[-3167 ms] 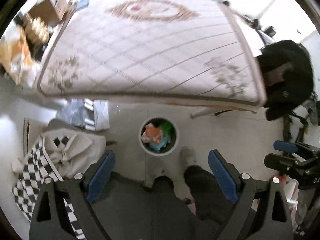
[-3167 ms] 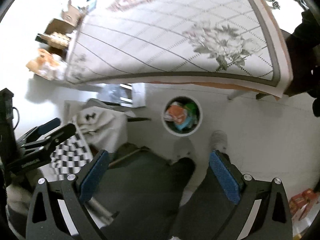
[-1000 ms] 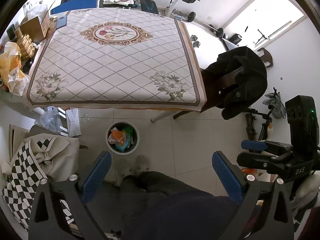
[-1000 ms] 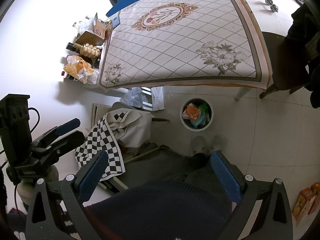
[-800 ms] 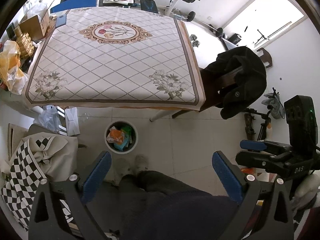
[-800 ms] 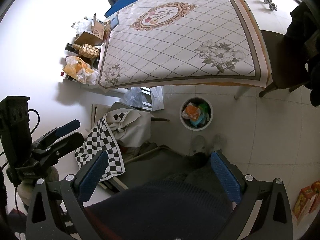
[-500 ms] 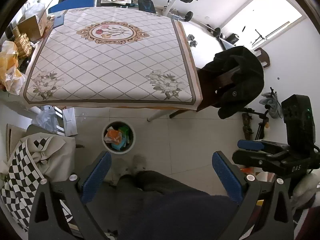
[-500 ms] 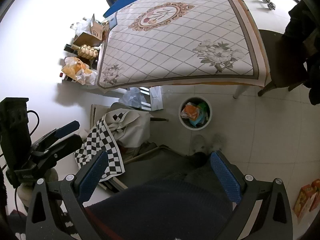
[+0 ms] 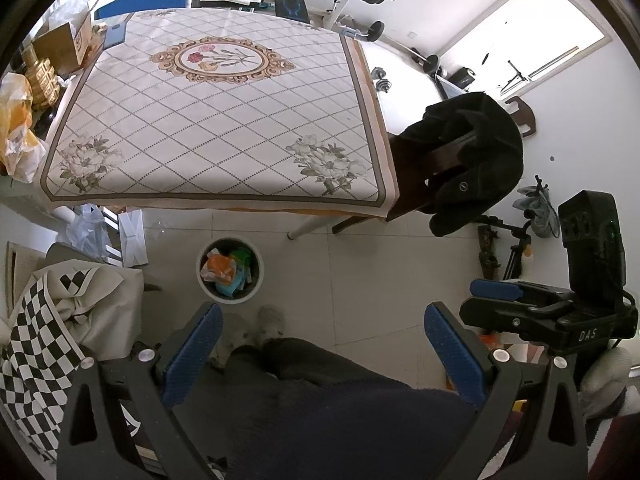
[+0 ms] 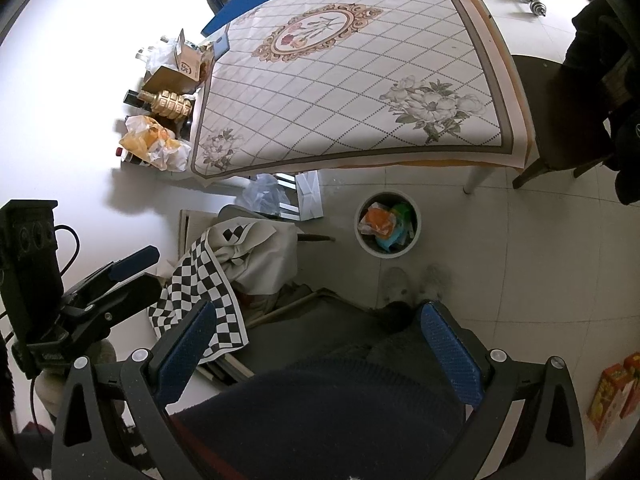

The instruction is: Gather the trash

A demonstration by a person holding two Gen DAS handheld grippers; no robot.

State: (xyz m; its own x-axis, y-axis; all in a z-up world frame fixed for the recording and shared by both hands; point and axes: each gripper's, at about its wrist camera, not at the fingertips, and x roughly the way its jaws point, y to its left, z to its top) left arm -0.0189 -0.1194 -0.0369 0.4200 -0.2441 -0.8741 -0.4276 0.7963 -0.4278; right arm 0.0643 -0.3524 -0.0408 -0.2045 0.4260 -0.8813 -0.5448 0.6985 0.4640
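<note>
From up here I look down on a round, pale, smooth-walled trash bin [image 9: 256,276] standing upright on glossy white floor tiles, mouth facing up at me, just off the near edge of the table [image 9: 216,128]. Inside it lies crumpled trash [image 9: 222,270]: an orange wrapper, a green scrap and a blue piece, soft and creased. The table wears a quilted-look cloth with a diamond grid, corner flowers and an oval medallion. To the left of the bin slumps a checkered black-and-white cloth [image 10: 200,280] over a beige heap. A black coat [image 9: 476,160] drapes a dark wooden chair on the right.

My left gripper [image 9: 320,344] hangs high, pointed downward, its blue ribbed pads spread wide with nothing between them. My right gripper [image 10: 316,344] is posed the same way, fingers wide apart and bare, over my dark trousers and pale slippers [image 10: 416,284].
</note>
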